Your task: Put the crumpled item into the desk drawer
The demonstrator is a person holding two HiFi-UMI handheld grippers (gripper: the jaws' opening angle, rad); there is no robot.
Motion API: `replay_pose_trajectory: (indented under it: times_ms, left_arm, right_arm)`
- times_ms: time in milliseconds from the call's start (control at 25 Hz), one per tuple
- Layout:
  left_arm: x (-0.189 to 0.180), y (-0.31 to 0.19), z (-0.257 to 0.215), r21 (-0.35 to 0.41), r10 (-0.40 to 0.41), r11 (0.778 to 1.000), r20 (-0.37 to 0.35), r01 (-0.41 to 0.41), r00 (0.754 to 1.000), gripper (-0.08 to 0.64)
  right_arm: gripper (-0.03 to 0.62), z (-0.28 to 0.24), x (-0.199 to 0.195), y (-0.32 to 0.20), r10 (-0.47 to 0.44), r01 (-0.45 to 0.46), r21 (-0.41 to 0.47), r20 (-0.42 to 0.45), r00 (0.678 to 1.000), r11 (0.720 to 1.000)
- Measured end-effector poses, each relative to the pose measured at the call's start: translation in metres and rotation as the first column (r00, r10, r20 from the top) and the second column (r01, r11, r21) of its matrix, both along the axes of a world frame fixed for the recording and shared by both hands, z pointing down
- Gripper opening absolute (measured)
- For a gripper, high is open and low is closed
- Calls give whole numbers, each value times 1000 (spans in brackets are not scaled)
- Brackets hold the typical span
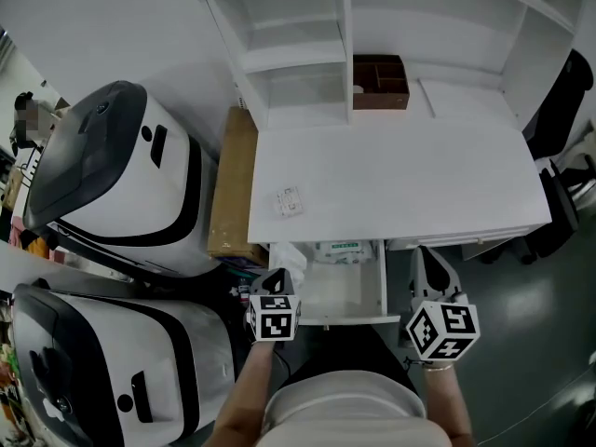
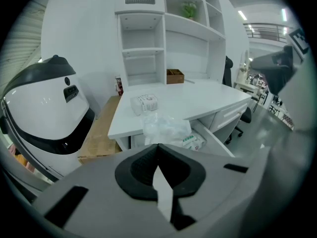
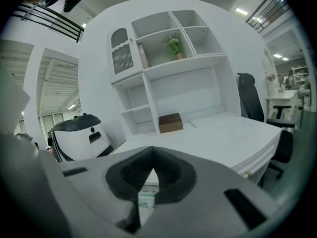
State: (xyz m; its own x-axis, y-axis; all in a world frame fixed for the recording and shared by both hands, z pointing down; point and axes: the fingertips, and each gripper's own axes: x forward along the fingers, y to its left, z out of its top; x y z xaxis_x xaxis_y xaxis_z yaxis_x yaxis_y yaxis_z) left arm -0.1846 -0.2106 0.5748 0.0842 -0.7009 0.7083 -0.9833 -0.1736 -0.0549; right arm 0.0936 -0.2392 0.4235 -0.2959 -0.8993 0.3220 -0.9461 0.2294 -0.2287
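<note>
my left gripper fingers are pinched shut on the crumpled bag, at the left side of the open drawer. my right gripper is closed on nothing, just right of the drawer

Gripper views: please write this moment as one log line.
drawer: open | left gripper: shut on crumpled plastic, beside drawer | right gripper: shut, empty
</note>
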Motion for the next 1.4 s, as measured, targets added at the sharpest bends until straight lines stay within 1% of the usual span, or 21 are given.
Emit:
replay_pose_trajectory:
  times_ms: [320, 560, 680, 1000, 1200, 1400]
  left_arm:
    - [4, -7, 31, -113, 28, 993, 23, -25, 999, -6]
    - [8, -14, 56, -197, 74, 978, 49, -63, 996, -6]
    - [9, -20, 68, -231, 79, 971, 44, -66, 996, -6]
    - [9, -26, 102, -329, 91, 942, 45, -71, 995, -6]
    - [4, -32, 123, -379, 62, 924, 48, -40, 997, -6]
    - [2, -31, 144, -455, 21, 891, 38, -1, 999, -6]
  right_arm:
    - [2, 6, 7, -6, 11, -11, -16, 0, 1000, 1000]
    - [2, 11, 13, -9, 21, -21, -30, 0, 1000, 999]
    - [2, 13, 16, -11, 24, -24, -36, -1, 1000, 999]
    - [2, 18, 16, -18, 20, -21, -50, -5, 1000, 999]
    - [2, 18, 13, -22, 16, -16, -55, -9, 1000, 998]
    - [2, 19, 17, -27, 24, -25, -63, -10, 1000, 998]
